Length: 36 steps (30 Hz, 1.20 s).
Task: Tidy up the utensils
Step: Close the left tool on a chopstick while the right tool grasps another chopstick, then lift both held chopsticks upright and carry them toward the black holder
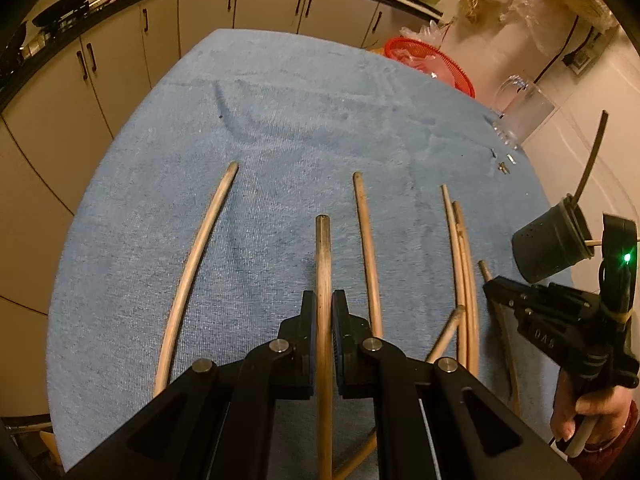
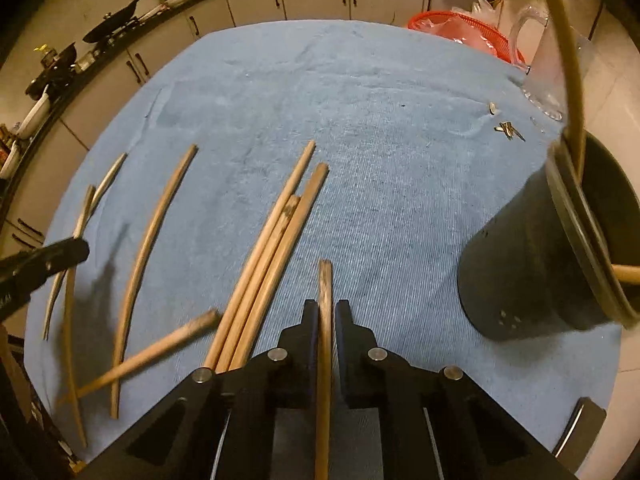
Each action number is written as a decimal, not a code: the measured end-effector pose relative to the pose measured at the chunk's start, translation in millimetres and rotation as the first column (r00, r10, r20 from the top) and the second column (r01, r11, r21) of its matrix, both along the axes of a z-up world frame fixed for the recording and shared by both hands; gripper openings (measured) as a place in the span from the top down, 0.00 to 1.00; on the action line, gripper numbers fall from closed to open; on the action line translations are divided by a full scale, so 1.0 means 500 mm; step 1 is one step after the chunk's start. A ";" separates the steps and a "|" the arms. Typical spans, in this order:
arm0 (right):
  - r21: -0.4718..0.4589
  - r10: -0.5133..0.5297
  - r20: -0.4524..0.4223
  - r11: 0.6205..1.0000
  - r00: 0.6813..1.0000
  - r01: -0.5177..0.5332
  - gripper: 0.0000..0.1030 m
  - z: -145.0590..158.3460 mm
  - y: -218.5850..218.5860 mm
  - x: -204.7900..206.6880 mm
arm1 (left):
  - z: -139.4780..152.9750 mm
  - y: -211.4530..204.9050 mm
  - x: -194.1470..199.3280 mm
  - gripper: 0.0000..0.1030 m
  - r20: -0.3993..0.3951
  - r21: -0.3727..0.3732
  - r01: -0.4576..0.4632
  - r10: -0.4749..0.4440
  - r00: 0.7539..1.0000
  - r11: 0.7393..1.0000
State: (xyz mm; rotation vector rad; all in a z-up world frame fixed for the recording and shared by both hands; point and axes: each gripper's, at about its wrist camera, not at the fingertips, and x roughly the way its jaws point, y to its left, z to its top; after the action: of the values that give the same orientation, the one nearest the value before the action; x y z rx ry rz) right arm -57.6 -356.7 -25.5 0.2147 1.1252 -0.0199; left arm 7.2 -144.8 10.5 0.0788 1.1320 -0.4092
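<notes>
Several wooden chopsticks lie on a blue towel (image 1: 280, 120). My left gripper (image 1: 324, 304) is shut on one chopstick (image 1: 323, 256) that points forward between its fingers. My right gripper (image 2: 325, 312) is shut on another chopstick (image 2: 325, 288), held the same way. A dark round utensil holder (image 2: 532, 256) stands on the towel to the right of the right gripper, with chopsticks (image 2: 568, 80) sticking out of it. It also shows at the right edge of the left wrist view (image 1: 552, 244), beyond the right gripper (image 1: 496, 286). Loose chopsticks (image 2: 276, 248) lie left of the right gripper.
A red basket (image 1: 432, 64) and a clear plastic jug (image 1: 524, 108) stand at the towel's far right edge. Small metal bits (image 2: 508, 130) lie near the jug. Cabinets (image 1: 200, 12) and a counter with pans (image 2: 116, 20) run behind the table.
</notes>
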 end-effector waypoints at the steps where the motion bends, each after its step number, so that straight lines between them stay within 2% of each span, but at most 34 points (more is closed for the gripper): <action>1: -0.005 0.003 0.000 1.000 1.000 -0.003 0.89 0.000 0.001 0.006 | -0.005 -0.001 0.003 0.93 -0.003 0.009 -0.006 0.006 1.000 1.000; 10: -0.030 0.062 -0.064 0.998 0.996 -0.064 0.88 -0.009 0.027 0.061 | -0.035 -0.008 0.030 0.93 -0.038 0.047 -0.043 0.044 0.998 0.998; 16: -0.055 0.074 -0.067 0.995 0.995 -0.078 0.88 -0.011 0.038 0.084 | -0.045 -0.028 0.041 0.93 -0.032 0.079 -0.043 0.045 0.998 0.996; 18: -0.067 0.085 -0.056 0.994 0.995 -0.089 0.92 -0.009 0.046 0.087 | -0.043 -0.033 0.044 0.93 -0.025 0.074 -0.040 0.042 0.999 0.997; 21: -0.003 0.046 -0.040 0.999 0.998 -0.046 0.93 -0.006 0.035 0.080 | -0.027 -0.038 0.039 0.93 -0.016 0.047 -0.030 0.031 0.999 0.998; 24: 0.012 0.028 0.024 1.000 0.999 -0.029 0.93 0.028 0.026 0.052 | 0.024 -0.033 0.015 0.93 0.046 0.004 -0.014 0.014 0.999 1.000; 28: 0.048 -0.008 0.193 0.999 0.981 -0.001 0.93 0.113 0.018 -0.007 | 0.097 -0.028 -0.019 0.93 0.129 -0.050 -0.011 0.018 0.991 0.999; 31: 0.050 -0.056 0.326 0.998 0.944 0.042 0.93 0.173 0.008 -0.058 | 0.141 -0.024 -0.050 0.93 0.183 -0.084 0.003 0.012 0.983 0.996; 36: 0.053 -0.100 0.512 0.995 0.853 0.085 0.93 0.248 0.018 -0.151 | 0.198 -0.010 -0.111 0.92 0.256 -0.118 0.032 0.000 0.967 0.992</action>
State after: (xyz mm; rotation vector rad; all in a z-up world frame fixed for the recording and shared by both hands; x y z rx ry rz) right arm -133.3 -347.8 98.8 0.2806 0.5771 -0.0301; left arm -48.4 -149.6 109.4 0.0327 0.8505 -0.4676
